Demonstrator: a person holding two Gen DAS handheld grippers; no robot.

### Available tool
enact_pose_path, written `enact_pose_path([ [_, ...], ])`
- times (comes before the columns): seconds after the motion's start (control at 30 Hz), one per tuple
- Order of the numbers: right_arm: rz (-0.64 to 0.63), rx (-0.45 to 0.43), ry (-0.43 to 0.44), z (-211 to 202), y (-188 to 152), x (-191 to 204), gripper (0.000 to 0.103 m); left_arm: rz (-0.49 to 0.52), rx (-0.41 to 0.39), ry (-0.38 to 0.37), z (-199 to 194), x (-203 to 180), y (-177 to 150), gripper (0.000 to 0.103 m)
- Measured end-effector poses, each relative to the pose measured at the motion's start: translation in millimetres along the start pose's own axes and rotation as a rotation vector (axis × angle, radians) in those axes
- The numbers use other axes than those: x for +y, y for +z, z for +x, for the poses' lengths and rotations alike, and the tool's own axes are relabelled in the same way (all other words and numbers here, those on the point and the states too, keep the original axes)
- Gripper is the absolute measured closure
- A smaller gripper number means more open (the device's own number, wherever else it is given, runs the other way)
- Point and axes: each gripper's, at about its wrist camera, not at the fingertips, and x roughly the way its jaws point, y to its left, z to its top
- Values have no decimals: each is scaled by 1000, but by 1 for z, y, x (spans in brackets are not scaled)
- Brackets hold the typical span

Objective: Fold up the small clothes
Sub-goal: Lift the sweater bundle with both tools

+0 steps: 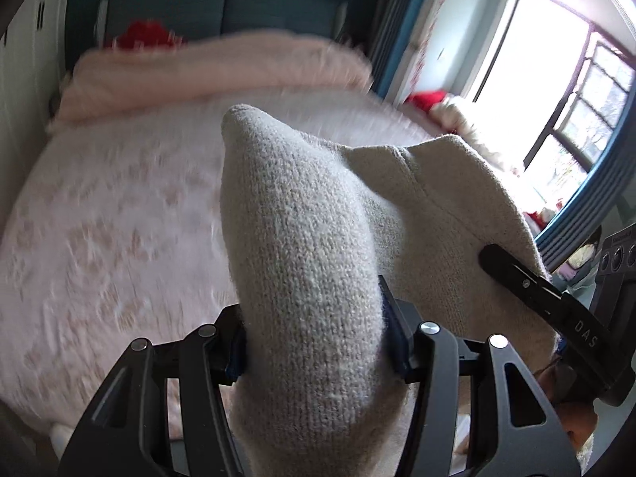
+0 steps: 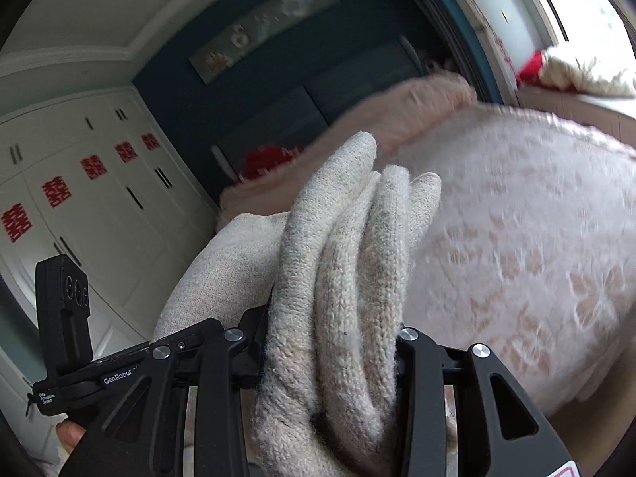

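Observation:
A cream knitted garment (image 1: 310, 262) is held up in the air between both grippers, above the bed. My left gripper (image 1: 314, 342) is shut on one bunched end of it; the knit bulges forward between the fingers. My right gripper (image 2: 330, 342) is shut on the other end, where the knit (image 2: 349, 262) is gathered in several folds. The right gripper's finger (image 1: 528, 282) shows at the right of the left wrist view, pressed on the garment's edge. The left gripper's body (image 2: 63, 318) shows at the lower left of the right wrist view.
Below lies a bed with a pink patterned bedspread (image 1: 99, 230), which also shows in the right wrist view (image 2: 536, 238), and a folded pink blanket (image 1: 206, 67) at its head. A dark blue headboard (image 1: 222, 4), white wardrobes (image 2: 79, 183) and a bright window (image 1: 556, 91) surround it.

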Motion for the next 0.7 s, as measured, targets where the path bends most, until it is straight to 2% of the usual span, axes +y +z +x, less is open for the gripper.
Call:
enact_pose_path([
  [0.23, -153, -213, 113, -57, 42, 81, 66, 69, -267, -42, -101, -9, 35, 50],
  [0.37, -226, -297, 187, -70, 54, 124, 66, 85, -405, -34, -159, 3, 46, 50],
  [0.57, -288, -346, 311, -65, 63, 184, 65, 111, -588, 18, -231, 35, 49, 49],
  [0.7, -321, -352, 364, -48, 62, 223, 65, 107, -646, 64, -262, 64, 53, 49],
])
